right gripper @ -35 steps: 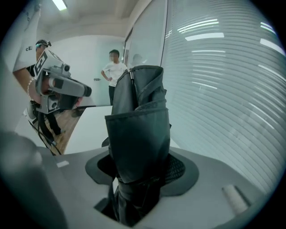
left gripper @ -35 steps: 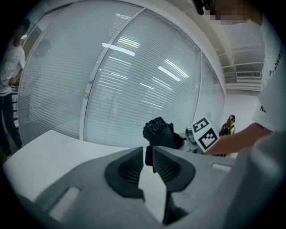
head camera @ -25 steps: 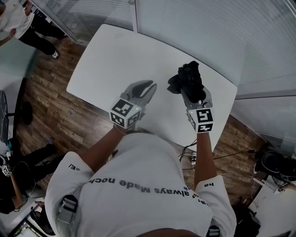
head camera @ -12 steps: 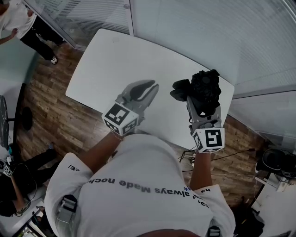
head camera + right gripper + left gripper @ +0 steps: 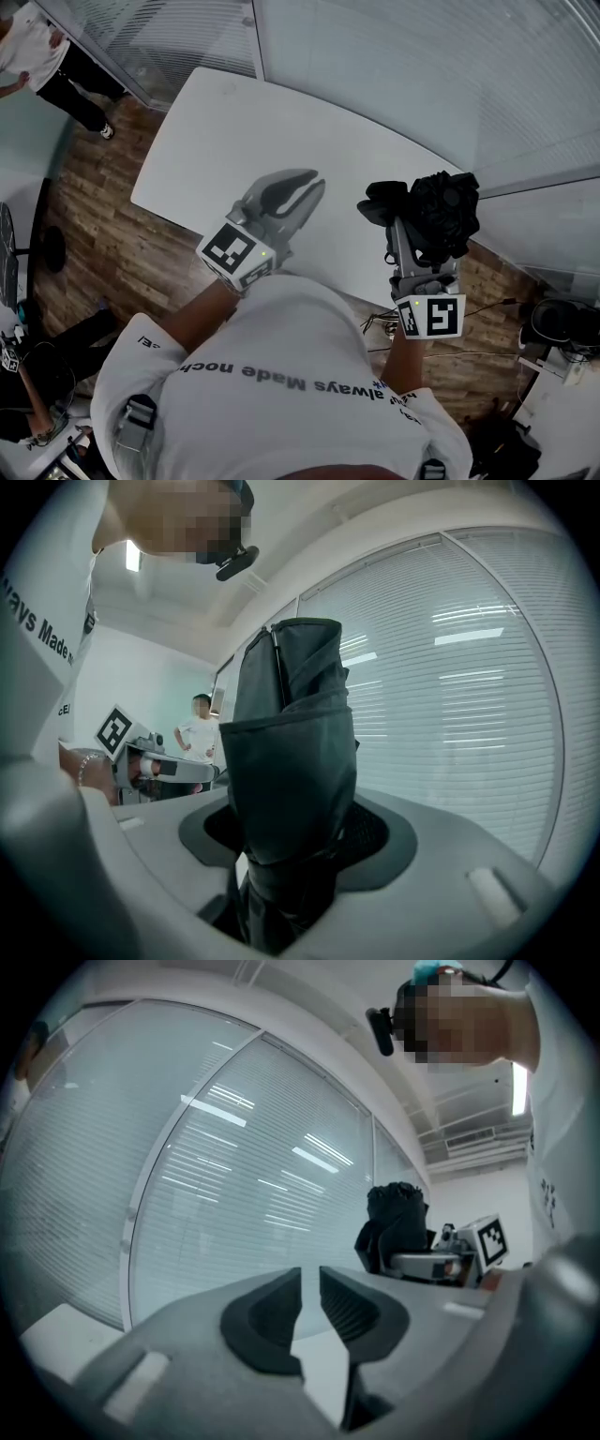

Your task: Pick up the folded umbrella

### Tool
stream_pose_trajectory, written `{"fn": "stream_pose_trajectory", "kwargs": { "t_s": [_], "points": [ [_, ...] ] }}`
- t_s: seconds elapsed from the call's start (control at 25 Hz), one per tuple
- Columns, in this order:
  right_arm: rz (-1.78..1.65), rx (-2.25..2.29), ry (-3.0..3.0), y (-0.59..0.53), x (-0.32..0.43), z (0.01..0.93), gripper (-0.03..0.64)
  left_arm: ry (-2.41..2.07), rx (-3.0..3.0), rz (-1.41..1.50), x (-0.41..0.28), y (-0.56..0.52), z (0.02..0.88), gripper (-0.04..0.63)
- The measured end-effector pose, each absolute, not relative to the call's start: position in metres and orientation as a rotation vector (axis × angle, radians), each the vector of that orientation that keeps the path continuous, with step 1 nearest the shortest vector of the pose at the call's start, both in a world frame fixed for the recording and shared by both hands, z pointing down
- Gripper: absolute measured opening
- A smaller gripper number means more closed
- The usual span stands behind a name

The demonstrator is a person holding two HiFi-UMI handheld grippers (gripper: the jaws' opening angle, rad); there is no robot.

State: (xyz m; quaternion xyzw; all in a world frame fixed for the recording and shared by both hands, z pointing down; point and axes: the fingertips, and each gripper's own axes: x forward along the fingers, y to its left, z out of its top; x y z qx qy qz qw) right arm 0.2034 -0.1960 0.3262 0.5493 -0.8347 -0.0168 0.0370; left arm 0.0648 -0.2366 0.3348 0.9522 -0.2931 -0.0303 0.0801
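The folded umbrella (image 5: 441,214) is a black fabric bundle, held upright and clear of the white table (image 5: 216,131). My right gripper (image 5: 427,242) is shut on its lower part, over the table's right end. In the right gripper view the umbrella (image 5: 291,752) fills the space between the jaws of the right gripper (image 5: 295,841) and both pads press on it. My left gripper (image 5: 298,192) hovers above the table's near edge, to the left of the umbrella, shut with nothing in it. The left gripper view shows the left gripper (image 5: 310,1302) with its pads almost touching, and the umbrella (image 5: 396,1222) off to the right.
Glass walls with white blinds (image 5: 403,66) run right behind the table. Wooden floor (image 5: 103,234) lies to the left and near side. A person (image 5: 37,56) stands at the far left, and shows as a standing figure (image 5: 199,738) in the right gripper view. Cables and gear (image 5: 562,337) lie at the right.
My right gripper has lifted the umbrella off the table and carried it rightward and closer to me. The left gripper has risen too, still shut and with nothing in it.
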Motion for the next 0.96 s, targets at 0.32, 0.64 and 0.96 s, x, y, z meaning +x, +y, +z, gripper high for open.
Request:
{"fn": "stream_pose_trajectory", "kwargs": {
  "t_s": [0.32,0.64,0.96],
  "points": [
    [-0.031,1.704,-2.55,-0.228,0.162,0.346,0.244,-0.844,2.84,-0.088,0.028,-0.269,0.356,0.06],
    [-0.029,1.719,-2.548,-0.229,0.163,0.349,0.244,-0.846,2.834,-0.084,0.026,-0.27,0.362,0.06],
    [-0.036,1.723,-2.548,-0.22,0.18,0.34,0.244,-0.847,2.83,-0.095,0.043,-0.261,0.353,0.06]
  ]
}}
